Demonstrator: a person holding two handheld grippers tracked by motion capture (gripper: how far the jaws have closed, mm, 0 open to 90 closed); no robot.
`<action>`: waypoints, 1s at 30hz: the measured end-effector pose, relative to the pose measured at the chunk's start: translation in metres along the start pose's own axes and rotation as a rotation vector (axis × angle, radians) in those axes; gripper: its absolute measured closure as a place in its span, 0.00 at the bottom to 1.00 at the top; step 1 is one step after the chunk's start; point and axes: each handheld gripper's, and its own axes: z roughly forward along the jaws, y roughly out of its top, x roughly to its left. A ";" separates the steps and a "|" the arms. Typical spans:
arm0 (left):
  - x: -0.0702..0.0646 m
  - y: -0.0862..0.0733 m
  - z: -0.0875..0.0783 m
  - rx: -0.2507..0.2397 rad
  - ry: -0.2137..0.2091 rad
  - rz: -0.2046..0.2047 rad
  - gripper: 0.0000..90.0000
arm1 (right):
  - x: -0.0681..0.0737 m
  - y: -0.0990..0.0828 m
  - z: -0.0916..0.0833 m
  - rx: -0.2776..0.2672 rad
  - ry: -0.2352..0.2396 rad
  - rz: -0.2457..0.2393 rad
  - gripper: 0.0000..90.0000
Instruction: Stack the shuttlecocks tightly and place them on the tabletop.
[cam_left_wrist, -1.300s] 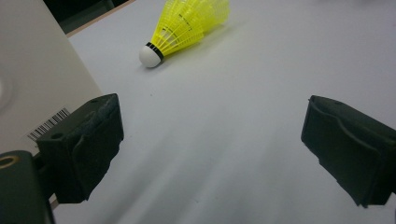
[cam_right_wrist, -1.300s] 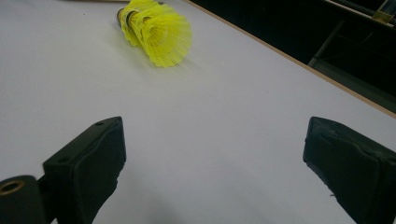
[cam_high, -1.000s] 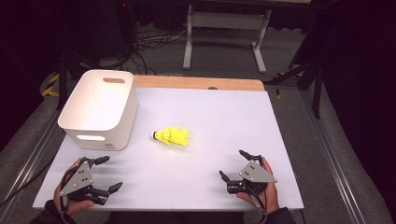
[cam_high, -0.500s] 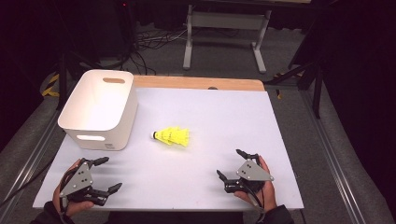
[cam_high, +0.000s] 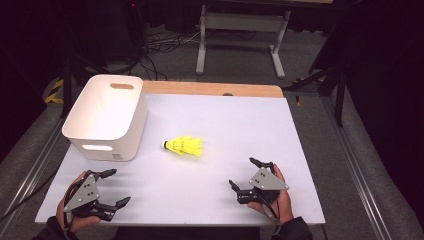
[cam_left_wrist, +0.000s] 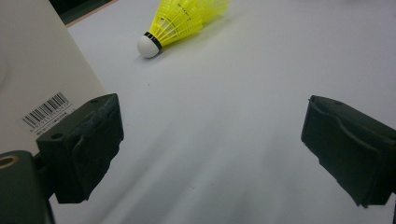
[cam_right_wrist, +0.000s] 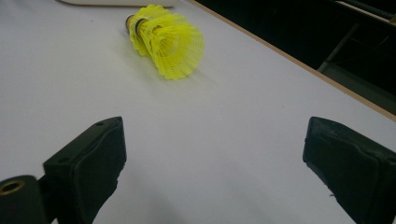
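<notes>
On a white surface (cam_high: 300, 130), a yellow shuttlecock (cam_high: 184, 146) lies on its side just beside a white bin (cam_high: 107, 117), untouched, while the right gripper (cam_high: 247, 176) has drifted slightly back toward the near edge and the left gripper (cam_high: 111, 187) has barely moved, both wide open and empty, so no reach looks begun.

Only marking: a barcode sticker (cam_left_wrist: 45, 110) on the near wall of the white bin (cam_left_wrist: 32, 70), seen in the left gripper view; digits beneath the bars too small to read. Same sticker a faint grey patch in the high view, low on the bin's near side. No other text, brand or number legible.
</notes>
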 end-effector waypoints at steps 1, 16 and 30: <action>0.000 0.000 0.000 0.002 0.002 0.005 0.07 | 0.000 0.002 0.001 0.000 0.003 0.001 0.08; 0.002 0.001 0.001 0.003 0.003 0.006 0.07 | -0.003 0.018 0.013 -0.018 0.041 0.032 0.09; 0.000 0.002 -0.001 0.005 0.014 0.018 0.07 | 0.003 0.032 0.044 0.061 0.150 0.023 0.08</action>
